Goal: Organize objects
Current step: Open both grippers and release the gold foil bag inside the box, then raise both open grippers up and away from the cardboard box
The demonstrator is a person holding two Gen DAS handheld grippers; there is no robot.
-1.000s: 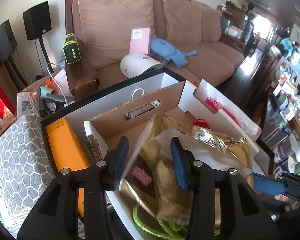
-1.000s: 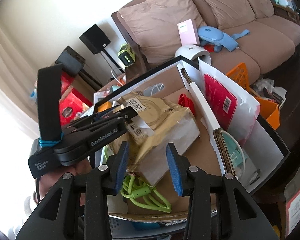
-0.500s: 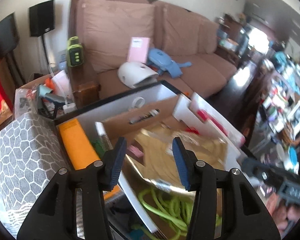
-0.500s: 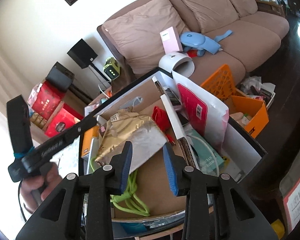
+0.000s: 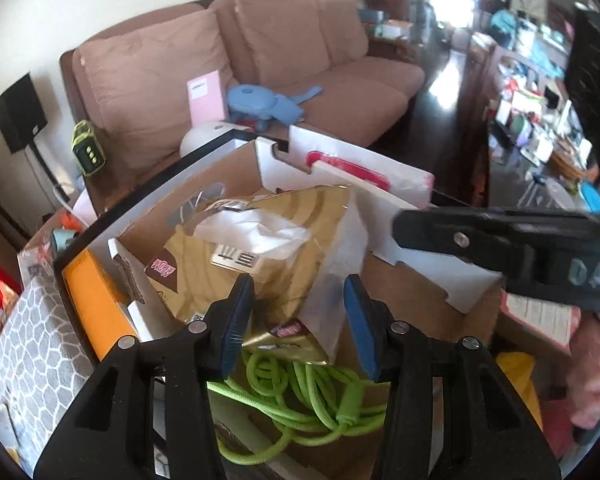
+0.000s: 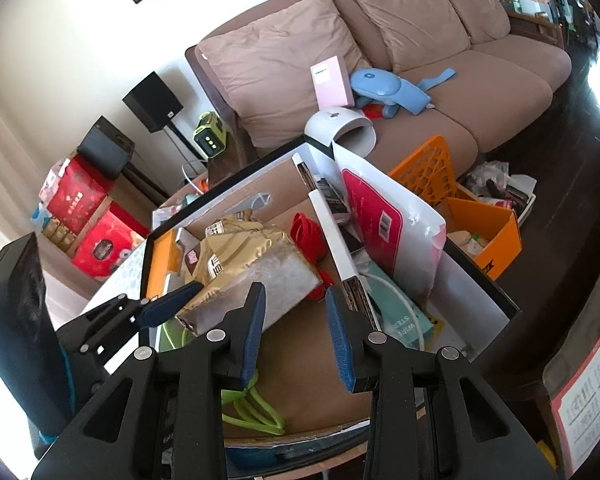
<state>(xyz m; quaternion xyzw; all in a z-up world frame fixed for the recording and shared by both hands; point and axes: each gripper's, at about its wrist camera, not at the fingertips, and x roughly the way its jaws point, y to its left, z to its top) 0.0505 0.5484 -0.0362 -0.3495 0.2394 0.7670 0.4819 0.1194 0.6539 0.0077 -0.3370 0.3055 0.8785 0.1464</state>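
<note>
A crinkled gold foil bag (image 5: 260, 256), glossy with a clear plastic side, lies tilted in the brown cardboard box (image 6: 300, 344), over a coil of green braided cord (image 5: 300, 392). The left gripper (image 5: 296, 312) hovers just above the bag's near corner, jaws partly apart with nothing pinched. The right gripper (image 6: 294, 328) has just been closing; its jaws stand narrower, empty, over bare cardboard right of the bag. A stiff white divider (image 6: 336, 248) and a flat red-and-white pouch (image 6: 384, 224) wall off the right. The tan sofa (image 6: 480, 92) sits far.
</note>
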